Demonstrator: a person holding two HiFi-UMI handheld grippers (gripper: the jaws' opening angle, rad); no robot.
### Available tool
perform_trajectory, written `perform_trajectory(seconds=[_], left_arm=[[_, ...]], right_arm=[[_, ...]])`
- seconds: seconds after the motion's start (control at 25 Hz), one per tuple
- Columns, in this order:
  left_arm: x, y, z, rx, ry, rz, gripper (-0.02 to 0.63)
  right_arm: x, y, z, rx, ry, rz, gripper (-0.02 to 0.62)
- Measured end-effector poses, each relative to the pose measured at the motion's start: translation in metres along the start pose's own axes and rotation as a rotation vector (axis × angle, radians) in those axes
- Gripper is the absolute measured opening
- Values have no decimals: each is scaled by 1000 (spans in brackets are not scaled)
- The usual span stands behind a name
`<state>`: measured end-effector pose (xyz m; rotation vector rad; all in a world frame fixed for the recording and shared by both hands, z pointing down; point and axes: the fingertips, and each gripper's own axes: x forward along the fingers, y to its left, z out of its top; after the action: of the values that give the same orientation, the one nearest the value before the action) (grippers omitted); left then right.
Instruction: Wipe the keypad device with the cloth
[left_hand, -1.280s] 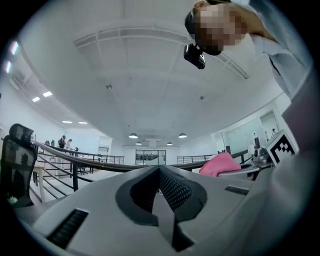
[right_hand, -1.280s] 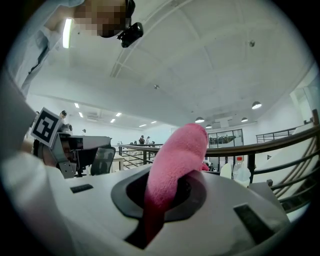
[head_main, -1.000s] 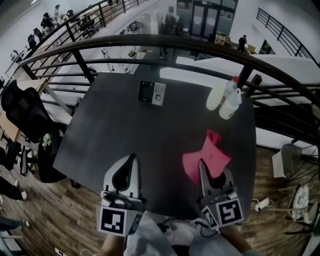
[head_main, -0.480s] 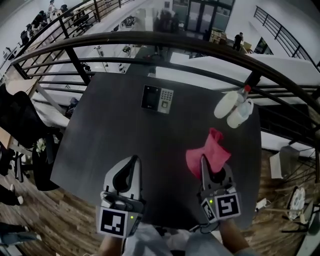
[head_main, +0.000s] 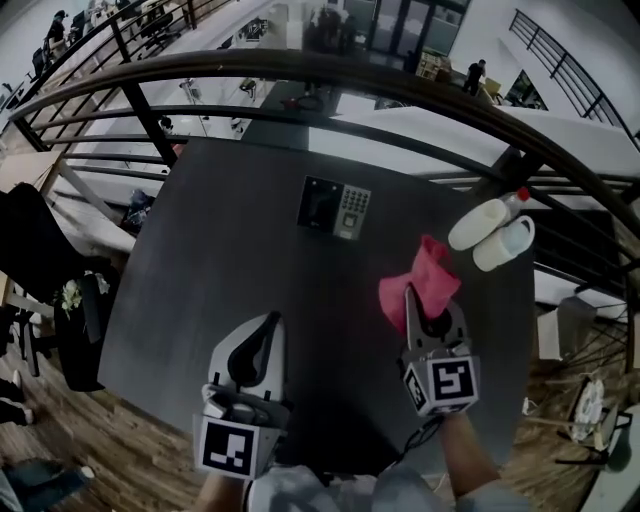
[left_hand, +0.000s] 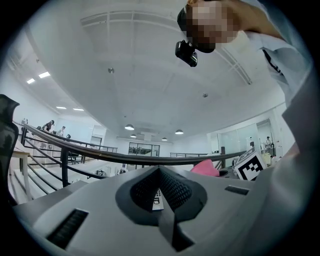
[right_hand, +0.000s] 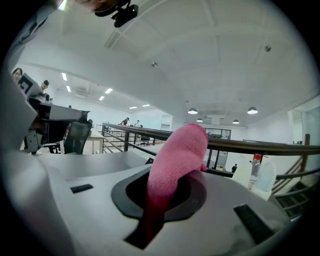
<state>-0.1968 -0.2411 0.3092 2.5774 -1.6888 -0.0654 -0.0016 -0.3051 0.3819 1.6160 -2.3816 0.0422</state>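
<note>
- The grey left gripper (head_main: 268, 328) is held above the near edge of the dark grey table (head_main: 200, 260). Its jaws are closed together and nothing is caught between them.
- The flat black-and-silver keypad device (head_main: 333, 207) lies toward the far edge, about mid-width, well apart from both grippers. It is judged rigid, light and apt to slide on the smooth top. It would best be steadied at a side edge, with the screen and keys rubbed gently.
- The pink fleecy cloth (head_main: 420, 283) is clamped in the grey right gripper (head_main: 412, 300), nearer the right edge, and its free end is bunched beyond the jaws. It is judged soft, light and limp, so a hold on a gathered fold leaves a pad for wiping.
- Two white plastic bottles (head_main: 490, 228) are seen by the far right corner.
</note>
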Motion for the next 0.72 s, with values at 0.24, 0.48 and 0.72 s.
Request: perform_trajectory(seconds=[0.24, 0.48, 0.72], left_arm=[[16, 22, -12, -23, 8, -8, 3], [23, 35, -22, -25, 9, -13, 3], [24, 44, -30, -25, 29, -25, 3]], right_arm=[[52, -6, -14, -40, 33, -28, 31], [98, -10, -27, -28, 71, -52, 31], [135, -7, -35, -9, 100, -76, 31]])
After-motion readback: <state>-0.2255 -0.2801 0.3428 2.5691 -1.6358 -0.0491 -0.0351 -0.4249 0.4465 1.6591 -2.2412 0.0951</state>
